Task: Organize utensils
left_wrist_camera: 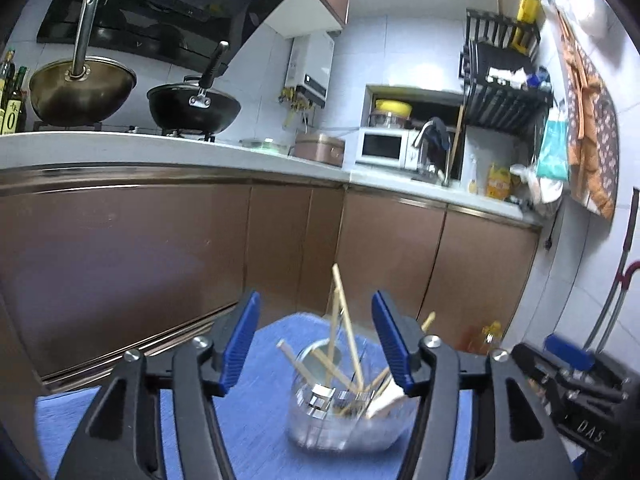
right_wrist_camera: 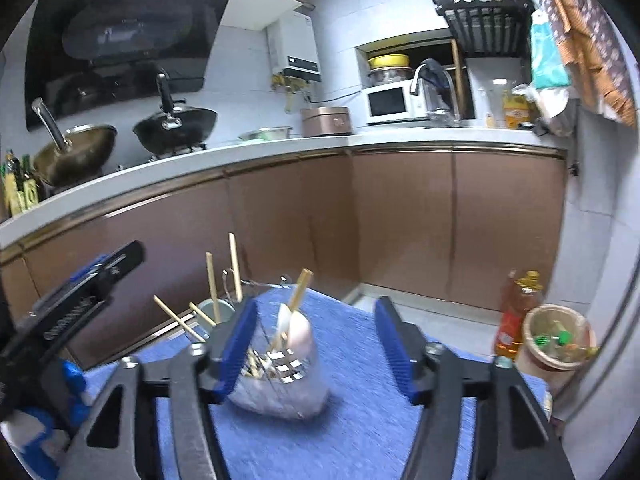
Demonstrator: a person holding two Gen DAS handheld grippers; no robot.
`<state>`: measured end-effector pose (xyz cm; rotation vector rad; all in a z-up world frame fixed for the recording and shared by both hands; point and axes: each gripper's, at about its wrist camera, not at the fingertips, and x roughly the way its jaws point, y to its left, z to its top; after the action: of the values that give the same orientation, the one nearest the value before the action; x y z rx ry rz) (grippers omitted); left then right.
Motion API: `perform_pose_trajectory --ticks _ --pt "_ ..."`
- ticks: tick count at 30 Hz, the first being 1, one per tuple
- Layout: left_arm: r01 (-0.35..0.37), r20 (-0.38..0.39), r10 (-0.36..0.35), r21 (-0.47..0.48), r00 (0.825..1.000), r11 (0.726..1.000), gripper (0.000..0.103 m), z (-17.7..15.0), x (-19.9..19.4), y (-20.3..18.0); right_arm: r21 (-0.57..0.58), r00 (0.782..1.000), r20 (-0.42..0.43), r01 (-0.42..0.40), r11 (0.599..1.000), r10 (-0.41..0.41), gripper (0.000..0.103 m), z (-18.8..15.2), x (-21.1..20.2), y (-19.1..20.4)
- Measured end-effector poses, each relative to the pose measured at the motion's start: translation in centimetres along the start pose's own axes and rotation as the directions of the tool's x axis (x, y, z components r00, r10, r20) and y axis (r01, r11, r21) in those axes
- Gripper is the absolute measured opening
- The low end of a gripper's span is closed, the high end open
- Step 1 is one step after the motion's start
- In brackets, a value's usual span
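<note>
A blue cloth point(right_wrist_camera: 360, 420) covers the tabletop. On the cloth stands a holder point(right_wrist_camera: 280, 384) with chopsticks point(left_wrist_camera: 348, 332) and a spoon point(right_wrist_camera: 298, 330); just behind the holder stands a cup point(right_wrist_camera: 218, 312).

Both fisheye views were evenly, coolly lit from overhead; no lamp itself showed. The white wall tiles point(left_wrist_camera: 400, 60) glared pale, and the glossy range hood point(right_wrist_camera: 120, 36) carried soft reflections. Straight counter edges point(left_wrist_camera: 160, 148) bowed strongly toward the dark circular borders. The utensil holder point(left_wrist_camera: 344, 412) and the blue cloth point(right_wrist_camera: 360, 400) were smeared by motion blur; the background stayed sharper.
</note>
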<state>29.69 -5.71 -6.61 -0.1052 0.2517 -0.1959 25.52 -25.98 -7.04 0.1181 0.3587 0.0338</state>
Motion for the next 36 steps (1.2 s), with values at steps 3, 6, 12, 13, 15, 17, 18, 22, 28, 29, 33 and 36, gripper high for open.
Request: perform_pose_trajectory --ticks 3,6,12,13,15,17,18,22,28,29,33,36 --pt "-0.043 -0.029 0.043 -0.002 0.999 0.999 0.06 -0.3 -1.8 0.8 -0.011 0.999 -0.008 0.045 0.999 -0.045 0.079 -0.5 -1.4 0.2" --pt "-0.08 -0.062 0.08 0.007 0.995 0.997 0.063 -0.5 -3.6 1.4 -0.038 0.995 -0.009 0.096 0.995 -0.097 0.088 -0.7 -3.1 0.7" --pt "-0.125 -0.075 0.126 0.023 0.989 0.992 0.063 -0.5 -7.3 2.0 -0.048 0.991 0.012 0.132 0.99 -0.132 0.098 -0.9 -6.8 1.1" --pt "-0.134 -0.07 0.136 0.024 0.988 0.991 0.063 -0.3 -8.0 1.9 -0.05 0.99 0.016 0.139 0.989 -0.138 0.099 -0.8 -7.3 1.2" --pt "-0.165 -0.055 0.167 0.031 0.984 0.986 0.063 -0.2 -9.4 1.9 -0.053 0.989 0.024 0.148 0.988 -0.147 0.102 -0.8 -8.4 1.4" --pt "-0.185 -0.046 0.188 0.047 0.981 0.982 0.063 -0.1 -10.4 1.6 -0.058 0.988 0.031 0.15 0.987 -0.148 0.102 -0.8 -9.7 1.6" --pt "-0.192 -0.043 0.194 0.057 0.98 0.98 0.063 -0.1 -10.9 1.4 -0.062 0.988 0.033 0.152 0.986 -0.15 0.103 -0.8 -10.2 1.7" --pt "-0.206 -0.034 0.21 0.101 0.977 0.973 0.064 0.0 -12.9 0.4 -0.076 0.985 0.056 0.167 0.983 -0.163 0.103 -0.9 -12.3 2.2" --pt "-0.213 0.004 0.214 0.129 0.977 0.969 0.071 0.3 -15.9 -0.8 -0.076 0.982 0.089 0.173 0.982 -0.166 0.103 -1.2 -15.3 2.4" --pt "-0.215 0.012 0.215 0.128 0.977 0.968 0.071 0.4 -16.2 -0.9 -0.075 0.981 0.097 0.173 0.982 -0.166 0.103 -1.2 -15.8 2.4" --pt "-0.21 0.03 0.207 0.111 0.978 0.971 0.071 0.8 -18.0 -1.0 -0.071 0.979 0.121 0.173 0.982 -0.163 0.103 -1.2 -17.6 2.4" --pt "-0.208 0.045 0.204 0.108 0.978 0.972 0.071 1.1 -19.0 -1.1 -0.066 0.977 0.141 0.171 0.983 -0.161 0.103 -1.1 -18.9 2.5"
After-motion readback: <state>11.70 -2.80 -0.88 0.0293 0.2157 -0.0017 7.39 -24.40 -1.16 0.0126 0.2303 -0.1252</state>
